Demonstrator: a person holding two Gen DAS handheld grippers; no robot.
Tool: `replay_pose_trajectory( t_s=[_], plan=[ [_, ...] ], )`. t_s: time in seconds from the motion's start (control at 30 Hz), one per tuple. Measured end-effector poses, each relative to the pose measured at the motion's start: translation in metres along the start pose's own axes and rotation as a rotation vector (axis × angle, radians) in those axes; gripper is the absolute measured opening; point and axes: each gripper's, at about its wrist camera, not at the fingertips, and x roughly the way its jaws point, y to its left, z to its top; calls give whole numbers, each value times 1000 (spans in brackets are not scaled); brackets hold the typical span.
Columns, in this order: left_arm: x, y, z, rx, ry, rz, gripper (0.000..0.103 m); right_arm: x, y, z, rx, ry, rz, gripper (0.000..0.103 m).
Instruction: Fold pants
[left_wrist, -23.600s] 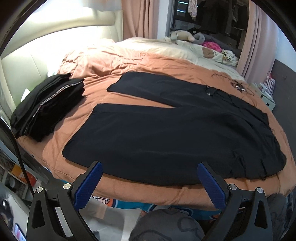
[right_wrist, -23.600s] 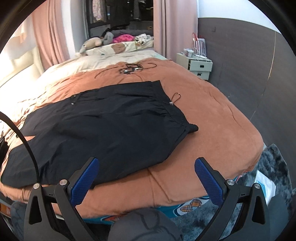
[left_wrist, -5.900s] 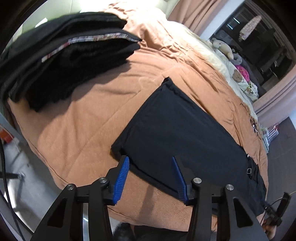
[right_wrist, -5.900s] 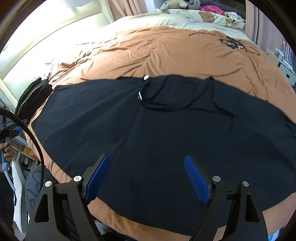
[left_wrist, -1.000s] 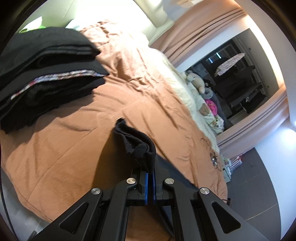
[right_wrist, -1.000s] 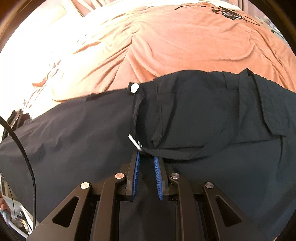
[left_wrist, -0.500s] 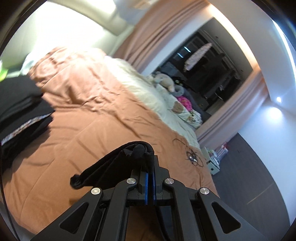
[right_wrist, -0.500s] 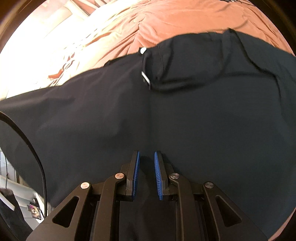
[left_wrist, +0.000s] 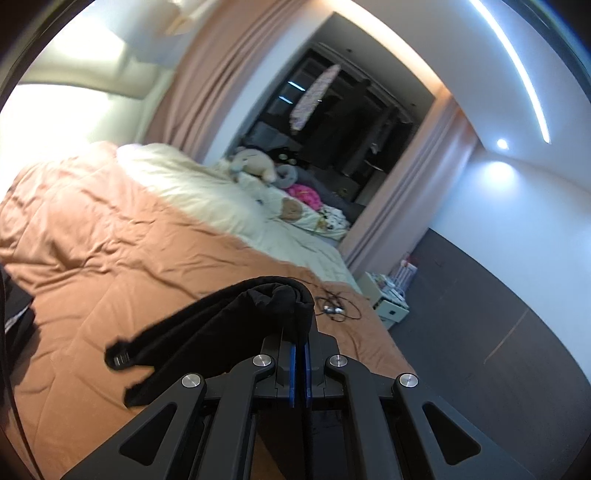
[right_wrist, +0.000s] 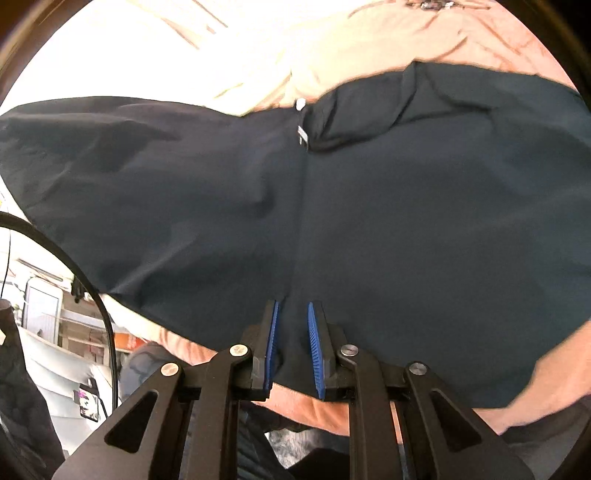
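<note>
Left gripper (left_wrist: 300, 363) clamped tight on bunched black pants (left_wrist: 221, 332) low in the frame above the orange bed (left_wrist: 110, 258); right gripper (right_wrist: 293, 350) pinching the pants' (right_wrist: 369, 221) near edge, bottom middle.

The left tongs (left_wrist: 300, 363), open over the flat black fabric pants (left_wrist: 218, 332) seconds earlier, now pinch a bunched leg end lifted above the orange quilted bed (left_wrist: 110, 266). The right tongs (right_wrist: 293, 350) have narrowed around the near pants edge.
</note>
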Motion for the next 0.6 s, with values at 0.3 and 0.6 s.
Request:
replay_pose_trajectory(
  t_s=[0.3,0.6],
  plan=[
    [29,-67,9,101,36,-62,3,-72,-25,-21,63,-122,46,13],
    [53,-139,11,186,55,-135,3,-150,-62,-26,127,-254,42,14]
  ],
)
